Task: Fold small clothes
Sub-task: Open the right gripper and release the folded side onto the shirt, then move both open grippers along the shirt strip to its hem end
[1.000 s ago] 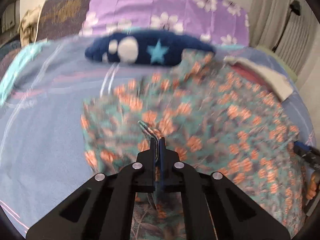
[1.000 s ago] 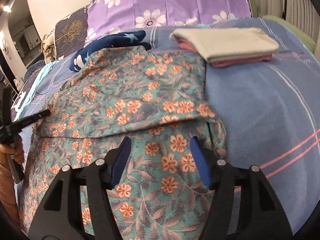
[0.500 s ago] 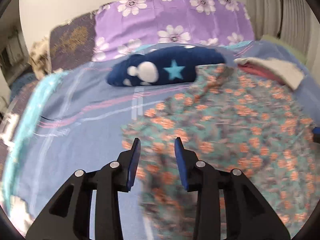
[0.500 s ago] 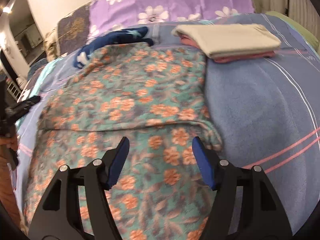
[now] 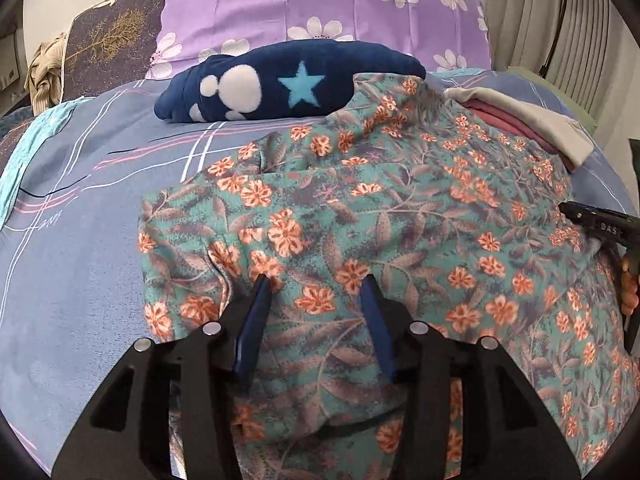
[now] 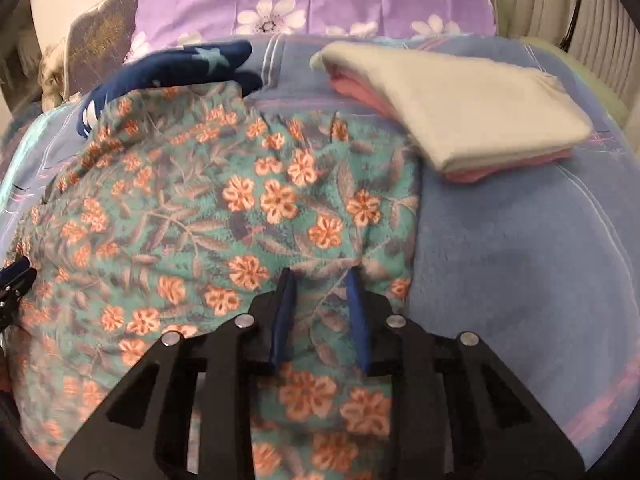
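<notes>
A teal garment with orange flowers (image 5: 400, 220) lies spread on the blue bed cover, folded over on itself; it also fills the right wrist view (image 6: 240, 208). My left gripper (image 5: 316, 284) is open, its blue pads low over the garment's left part, holding nothing. My right gripper (image 6: 320, 278) is open, jaws narrower, over the garment's right edge near a crease. The right gripper's tip (image 5: 600, 224) shows at the right of the left wrist view; the left gripper's tip (image 6: 14, 280) shows at the left of the right wrist view.
A navy plush cloth with a star (image 5: 288, 80) lies behind the garment. A folded cream and pink stack (image 6: 460, 112) sits at the back right. Purple flowered pillows (image 5: 320, 8) stand at the head. Blue striped bed cover (image 5: 80, 220) lies left, also right (image 6: 520, 260).
My left gripper let go of the garment's edge, opened, and now sits over the cloth. My right gripper moved forward over the garment's right edge and its jaws narrowed.
</notes>
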Demonstrator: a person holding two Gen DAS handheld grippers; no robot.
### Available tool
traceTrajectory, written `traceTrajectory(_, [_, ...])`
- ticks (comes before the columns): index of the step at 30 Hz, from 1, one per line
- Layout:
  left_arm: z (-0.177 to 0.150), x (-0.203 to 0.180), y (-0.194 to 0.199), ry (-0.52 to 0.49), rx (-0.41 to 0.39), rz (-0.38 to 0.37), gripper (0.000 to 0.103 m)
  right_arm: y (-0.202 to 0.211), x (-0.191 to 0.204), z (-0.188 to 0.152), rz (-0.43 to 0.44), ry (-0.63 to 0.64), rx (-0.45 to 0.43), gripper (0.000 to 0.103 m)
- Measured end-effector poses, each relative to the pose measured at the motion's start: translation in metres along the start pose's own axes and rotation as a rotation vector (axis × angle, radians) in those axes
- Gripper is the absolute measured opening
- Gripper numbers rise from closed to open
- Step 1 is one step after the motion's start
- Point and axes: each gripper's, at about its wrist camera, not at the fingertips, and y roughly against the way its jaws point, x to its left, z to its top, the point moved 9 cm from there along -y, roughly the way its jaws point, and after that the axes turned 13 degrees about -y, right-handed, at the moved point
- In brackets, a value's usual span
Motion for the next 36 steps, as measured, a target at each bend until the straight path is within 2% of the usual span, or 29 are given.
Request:
traceTrajectory(2, [-0.001,-0.003,-0.001,-0.013,0.005,0.014,0.049,0.005,0.001,-0.003,-0.041,0.02,-0.007,0.026])
traceTrajectory(4, [0.0,-0.004,0.0,-0.018,0.006,0.02,0.05,0.006,0.001,-0.005,-0.048,0.059,-0.024,0.026])
traceTrajectory(6, [0.0,-0.002,0.004,-0.011,0.0,0.015,0.051,0.012,-0.004,-0.007,-0.017,0.031,-0.014,0.026])
traceTrajectory(8, [-0.001,0.001,0.018,0.007,-0.012,0.004,0.057,0.027,-0.012,-0.014,0.036,-0.023,-0.009,0.029])
traceTrajectory(10, [-0.005,0.004,0.04,0.019,-0.059,-0.001,0.066,0.042,-0.013,-0.023,0.064,-0.005,-0.017,0.032])
traceTrajectory(12, [-0.015,0.01,0.063,0.009,-0.098,0.009,0.07,0.054,-0.016,-0.035,0.075,0.038,-0.03,0.034])
traceTrajectory(15, [-0.04,0.023,0.07,0.02,-0.052,0.037,0.071,0.064,-0.019,-0.054,0.069,0.106,-0.05,0.037])
traceTrajectory(18, [-0.076,0.025,0.068,0.041,0.028,0.019,0.071,0.068,-0.018,-0.06,0.067,0.093,-0.045,0.056])
traceTrajectory(19, [-0.085,0.025,0.069,0.046,0.041,0.016,0.072,0.07,-0.018,-0.063,0.066,0.089,-0.039,0.059])
traceTrajectory(21, [-0.093,0.022,0.078,0.038,0.023,0.009,0.075,0.069,-0.017,-0.069,0.059,0.096,-0.026,0.063])
traceTrajectory(25, [-0.105,0.009,0.091,0.044,0.013,-0.06,0.075,0.078,-0.024,-0.081,0.067,0.084,-0.009,0.064])
traceTrajectory(27, [-0.111,0.005,0.096,0.032,0.014,-0.052,0.071,0.086,-0.032,-0.088,0.104,0.05,0.004,0.064])
traceTrajectory(30, [-0.12,0.001,0.105,0.045,0.008,-0.051,0.056,0.096,-0.047,-0.1,0.085,0.025,0.003,0.065])
traceTrajectory(32, [-0.126,-0.003,0.113,0.069,-0.001,-0.081,0.042,0.104,-0.06,-0.111,0.11,-0.015,0.019,0.065])
traceTrajectory(35, [-0.135,-0.013,0.121,0.07,-0.002,-0.12,0.026,0.118,-0.074,-0.124,0.145,-0.046,0.035,0.06])
traceTrajectory(36, [-0.139,-0.018,0.124,0.061,0.0,-0.129,0.024,0.122,-0.077,-0.129,0.152,-0.052,0.043,0.056])
